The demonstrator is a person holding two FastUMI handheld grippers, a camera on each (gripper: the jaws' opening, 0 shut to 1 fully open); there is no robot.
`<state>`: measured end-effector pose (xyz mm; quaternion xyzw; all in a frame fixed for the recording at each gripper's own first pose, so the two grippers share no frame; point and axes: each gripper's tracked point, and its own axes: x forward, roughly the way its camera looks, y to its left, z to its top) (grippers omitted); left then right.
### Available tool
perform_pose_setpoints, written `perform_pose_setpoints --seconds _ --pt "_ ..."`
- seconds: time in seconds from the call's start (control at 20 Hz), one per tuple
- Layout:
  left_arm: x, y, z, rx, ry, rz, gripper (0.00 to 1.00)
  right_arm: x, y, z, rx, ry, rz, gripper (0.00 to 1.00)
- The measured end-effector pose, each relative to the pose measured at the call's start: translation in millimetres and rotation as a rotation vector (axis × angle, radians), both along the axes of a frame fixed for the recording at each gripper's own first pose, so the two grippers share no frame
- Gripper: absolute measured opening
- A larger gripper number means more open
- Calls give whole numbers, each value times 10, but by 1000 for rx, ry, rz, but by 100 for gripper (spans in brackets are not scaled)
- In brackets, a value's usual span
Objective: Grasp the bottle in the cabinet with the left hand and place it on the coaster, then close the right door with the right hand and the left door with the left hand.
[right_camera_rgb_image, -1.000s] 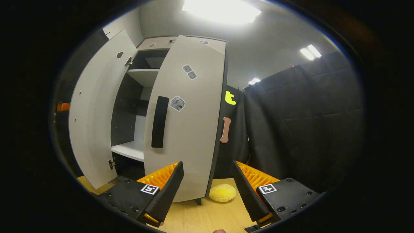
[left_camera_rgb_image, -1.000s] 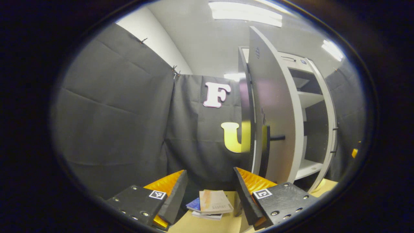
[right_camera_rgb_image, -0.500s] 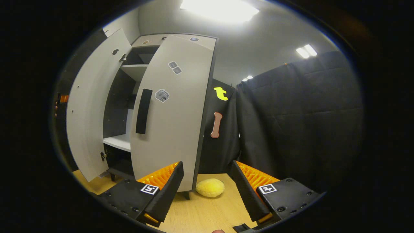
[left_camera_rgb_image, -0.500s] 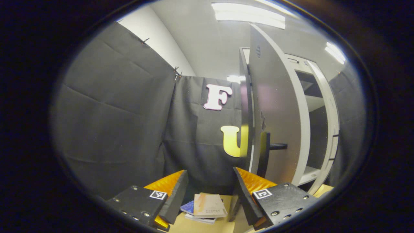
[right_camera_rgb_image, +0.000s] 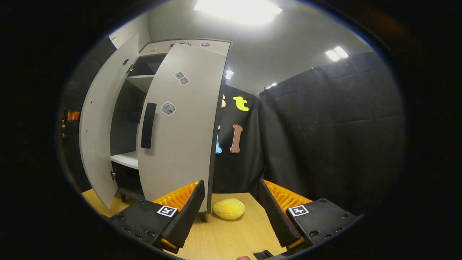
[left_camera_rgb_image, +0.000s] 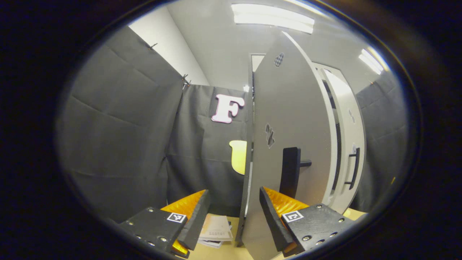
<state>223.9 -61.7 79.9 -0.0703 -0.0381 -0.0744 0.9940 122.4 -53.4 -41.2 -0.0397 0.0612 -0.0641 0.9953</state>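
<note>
Booth cabinet point(right_camera_rgb_image: 122, 119): both doors ajar, both grippers point(left_camera_rgb_image: 232, 216) point(right_camera_rgb_image: 231, 213) gaping, empty. Imo push R door point(right_camera_rgb_image: 180, 119) flat first, w/ steady pressure.

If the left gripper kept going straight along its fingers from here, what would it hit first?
Most likely the left door: its edge stands just ahead of the open left gripper, between the fingers. Depth is hard to judge, but nothing seems nearer.
</note>
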Motion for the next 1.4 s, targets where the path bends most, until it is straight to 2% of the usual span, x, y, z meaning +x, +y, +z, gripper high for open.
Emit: perform_pose_setpoints --seconds 0.05,0.1,0.2,0.25,0.3,0.35,0.4,0.5,0.65,0.75,0.8,1.1,1.4 --pt "-5 -47 -2 -1 0 -5 81 -11 -23 14 3 -3 2 96" --pt "6 -103 9 -1 -1 -9 87 -17 -26 19 7 -3 5 96" --pt "15 -213 19 -2 -2 -23 87 -29 -17 30 9 -5 12 96" --pt "15 -287 11 -1 -4 -29 81 -45 -24 41 9 -7 17 96" --pt "32 -355 14 1 -4 -31 81 -59 -28 53 9 -10 22 96" --pt "48 -410 -2 6 -3 -28 87 -90 -44 52 8 -12 28 96" --pt "87 -475 -1 12 -1 -26 87 -112 -54 54 7 -13 31 96" --pt "177 -605 -20 13 7 -28 81 -150 -73 40 6 -8 38 96" --pt "345 -881 -94 14 25 -63 81 -210 -108 15 9 -5 47 96" --pt "418 -1077 -176 48 39 -82 81 -265 -115 31 25 -17 58 96" --pt "428 -1178 -203 68 43 -92 87 -290 -132 34 32 -22 60 96" --pt "62 -1503 -287 129 29 -101 87 -365 -240 37 70 -31 83 96" --pt "-624 -1320 -190 135 11 -86 87 -384 -165 150 143 -58 158 96"
